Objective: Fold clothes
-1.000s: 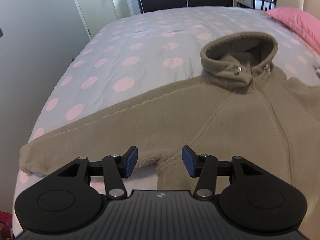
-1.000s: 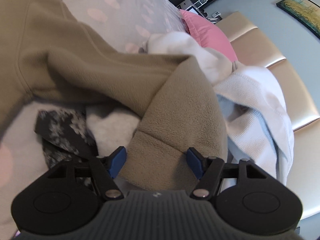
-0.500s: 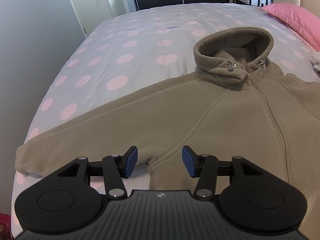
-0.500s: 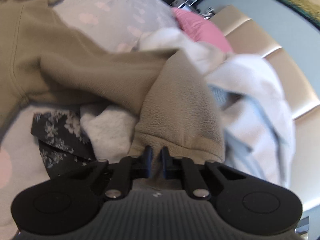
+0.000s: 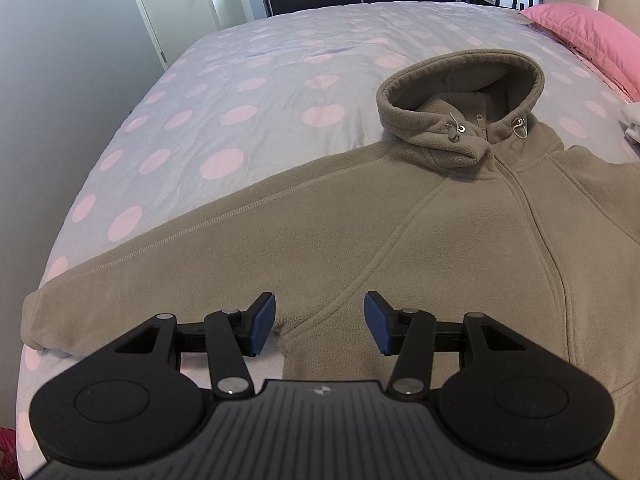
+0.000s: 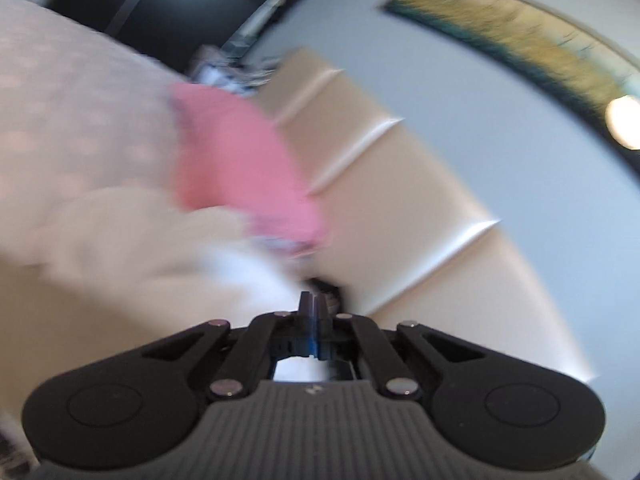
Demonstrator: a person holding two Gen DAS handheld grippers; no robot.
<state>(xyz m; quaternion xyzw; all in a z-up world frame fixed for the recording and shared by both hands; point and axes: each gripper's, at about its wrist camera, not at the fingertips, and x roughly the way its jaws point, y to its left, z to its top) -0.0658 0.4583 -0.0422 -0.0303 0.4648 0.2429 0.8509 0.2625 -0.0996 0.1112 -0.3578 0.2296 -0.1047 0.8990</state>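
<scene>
Hoodie (image 5: 400,240) laid flat on bed (image 5: 240,92), left gripper (image 5: 320,322) spread above armpit, right gripper (image 6: 315,320) pressed together, nothing visibly pinched; sleeve fold judged next.

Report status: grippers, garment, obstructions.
Left gripper open over taupe fleece hoodie. Right gripper shut, view blurred. Hoodie flat on polka-dot bedspread. White cloth at picture's right edge.

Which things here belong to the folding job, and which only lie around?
For the job:
- tan fleece hoodie, spread flat on the bed
- left claw, open above its armpit
- right claw, shut; nothing visible between its pads

Just lying about:
- dotted bedspread
- pink pillow
- white cloth at the edge
- wall picture
</scene>
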